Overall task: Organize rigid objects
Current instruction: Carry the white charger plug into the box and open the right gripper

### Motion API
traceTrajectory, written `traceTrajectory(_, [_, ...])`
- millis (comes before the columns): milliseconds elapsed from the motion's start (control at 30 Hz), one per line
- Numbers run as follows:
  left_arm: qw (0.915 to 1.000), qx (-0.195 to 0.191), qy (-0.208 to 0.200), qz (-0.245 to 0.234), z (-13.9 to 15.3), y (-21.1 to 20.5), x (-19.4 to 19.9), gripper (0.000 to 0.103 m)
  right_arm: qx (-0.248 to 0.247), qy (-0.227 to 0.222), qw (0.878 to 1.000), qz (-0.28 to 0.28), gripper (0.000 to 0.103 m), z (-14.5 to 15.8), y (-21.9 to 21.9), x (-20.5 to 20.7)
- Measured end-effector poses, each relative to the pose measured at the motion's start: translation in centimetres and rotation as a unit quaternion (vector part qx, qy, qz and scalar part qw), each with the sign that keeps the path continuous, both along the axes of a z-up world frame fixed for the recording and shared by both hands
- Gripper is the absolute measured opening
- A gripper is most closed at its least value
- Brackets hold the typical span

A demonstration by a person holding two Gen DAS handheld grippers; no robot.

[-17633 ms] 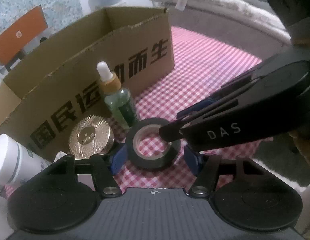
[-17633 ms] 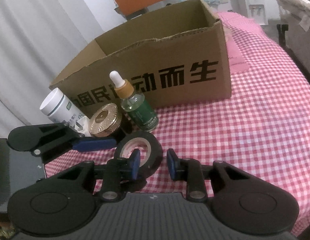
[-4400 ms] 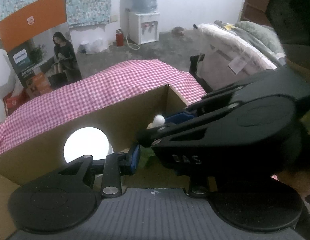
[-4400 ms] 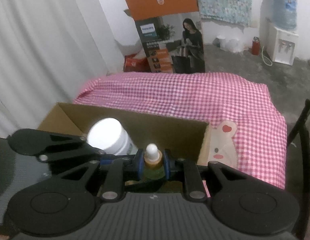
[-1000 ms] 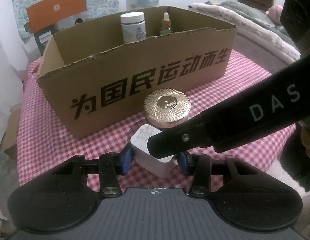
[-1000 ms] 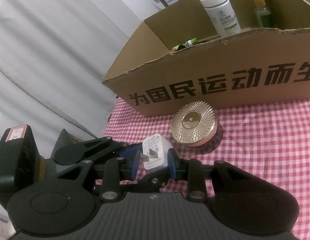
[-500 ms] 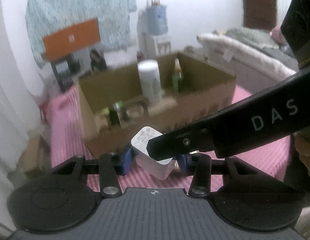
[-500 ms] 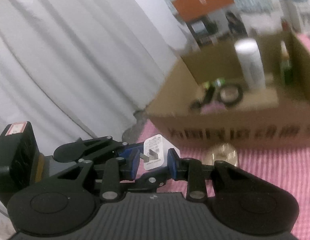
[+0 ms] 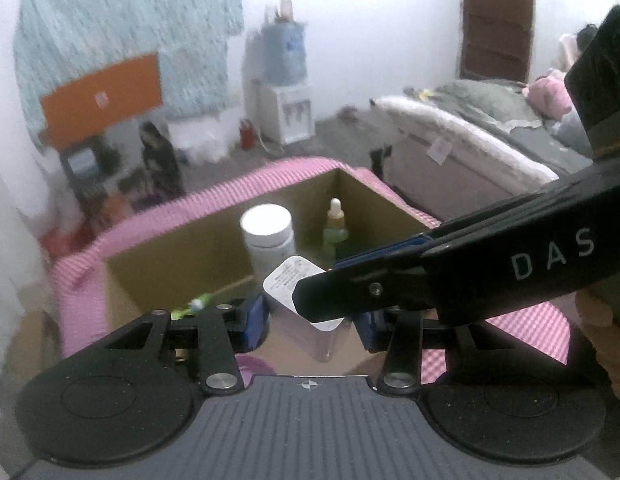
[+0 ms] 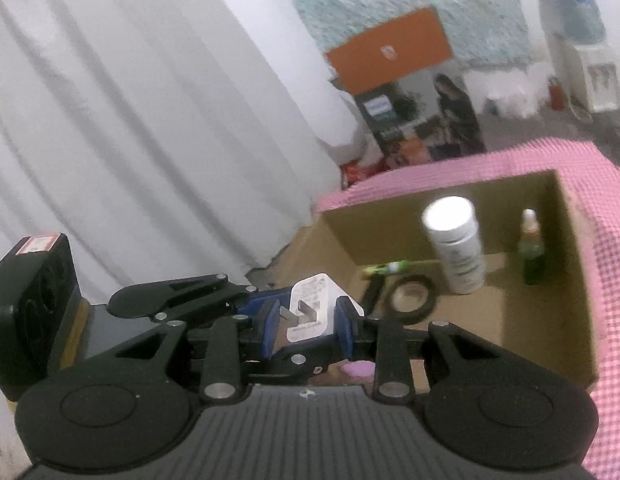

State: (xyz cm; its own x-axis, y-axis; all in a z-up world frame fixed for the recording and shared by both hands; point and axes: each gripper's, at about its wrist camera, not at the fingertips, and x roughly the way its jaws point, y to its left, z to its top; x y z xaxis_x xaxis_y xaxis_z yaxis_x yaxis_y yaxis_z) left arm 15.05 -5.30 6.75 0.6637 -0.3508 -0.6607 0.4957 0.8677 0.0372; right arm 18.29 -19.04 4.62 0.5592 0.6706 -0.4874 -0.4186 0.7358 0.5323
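Note:
A white plug adapter (image 9: 293,280) is held between both grippers above the open cardboard box (image 9: 181,248). My left gripper (image 9: 310,320) and my right gripper (image 10: 305,316) are each shut on the adapter (image 10: 310,308). Its two metal prongs show in the right wrist view. Inside the box (image 10: 570,280) stand a white pill bottle (image 10: 454,244) and a green dropper bottle (image 10: 530,248). A black tape roll (image 10: 412,294) and a green tube (image 10: 386,268) lie on the box floor. The right gripper's arm (image 9: 490,268) crosses the left wrist view.
The box sits on a pink checked tablecloth (image 10: 606,320). A white curtain (image 10: 149,120) hangs at the left. An orange-topped printed box (image 10: 406,80), a water dispenser (image 9: 281,92) and a bed (image 9: 490,140) stand behind.
Both grippers have lifted the adapter from the table in front of the box to above the box opening. The gold-lidded jar has dropped out of sight.

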Motion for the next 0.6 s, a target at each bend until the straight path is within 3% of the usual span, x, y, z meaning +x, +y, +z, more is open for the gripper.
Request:
traceTrajectory(300, [0.9920, 0.010, 0.126, 0.003, -5.4, -2.4, 6.6, 0.045, -0.002, 0.125, 0.992, -0.007, 0.033, -6.0, -2.7, 7.1])
traceTrajectory(433, [0.9885, 0.017, 0.150, 0.006, -6.8, -2.8, 7.5, 0.042, -0.007, 0.154, 0.988, -0.003, 0.033, -8.3, -2.7, 8.7])
traceTrajectory(600, [0.9888, 0.028, 0.147, 0.007, -6.6, -3.1, 8.0, 0.040, -0.010, 0.155, 0.988, 0.005, 0.033, -8.8, -2.5, 9.8])
